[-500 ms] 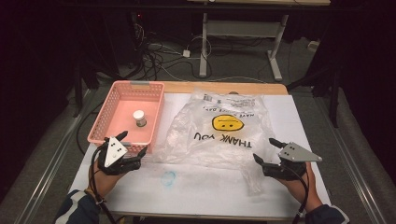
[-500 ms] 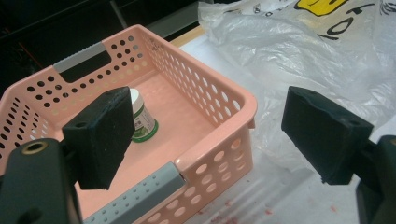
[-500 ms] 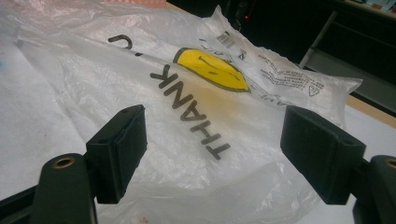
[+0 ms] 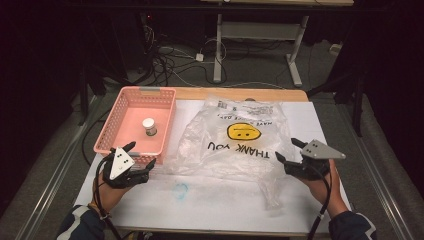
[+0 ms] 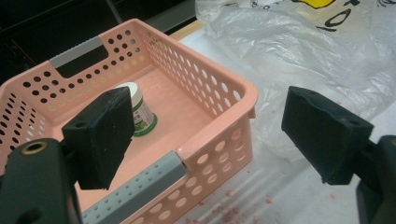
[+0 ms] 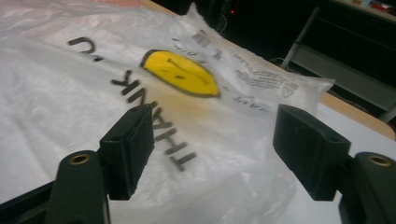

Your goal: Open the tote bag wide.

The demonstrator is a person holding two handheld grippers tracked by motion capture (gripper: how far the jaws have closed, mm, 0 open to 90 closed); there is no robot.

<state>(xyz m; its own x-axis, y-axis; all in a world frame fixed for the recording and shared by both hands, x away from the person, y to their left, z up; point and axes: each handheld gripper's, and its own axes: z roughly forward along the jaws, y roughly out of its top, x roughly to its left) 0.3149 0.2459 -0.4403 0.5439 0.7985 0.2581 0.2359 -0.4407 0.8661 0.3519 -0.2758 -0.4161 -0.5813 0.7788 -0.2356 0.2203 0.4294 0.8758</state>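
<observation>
A crumpled clear plastic bag with a yellow smiley face and "THANK YOU" print lies flat in the middle of the white mat. To its left stands a pink perforated basket holding a small white jar with a green label. My left gripper hovers open at the basket's near right corner; its jaws frame the basket wall and the jar. My right gripper is open at the bag's near right edge, and the bag lies beyond its empty jaws.
The white mat covers a wooden table whose far edge shows behind the bag. A faint blue mark sits on the mat near the front. Cables and a desk frame stand on the dark floor beyond.
The right gripper has edged a little forward toward the bag. The left gripper, the basket and the bag stay about where they were.
</observation>
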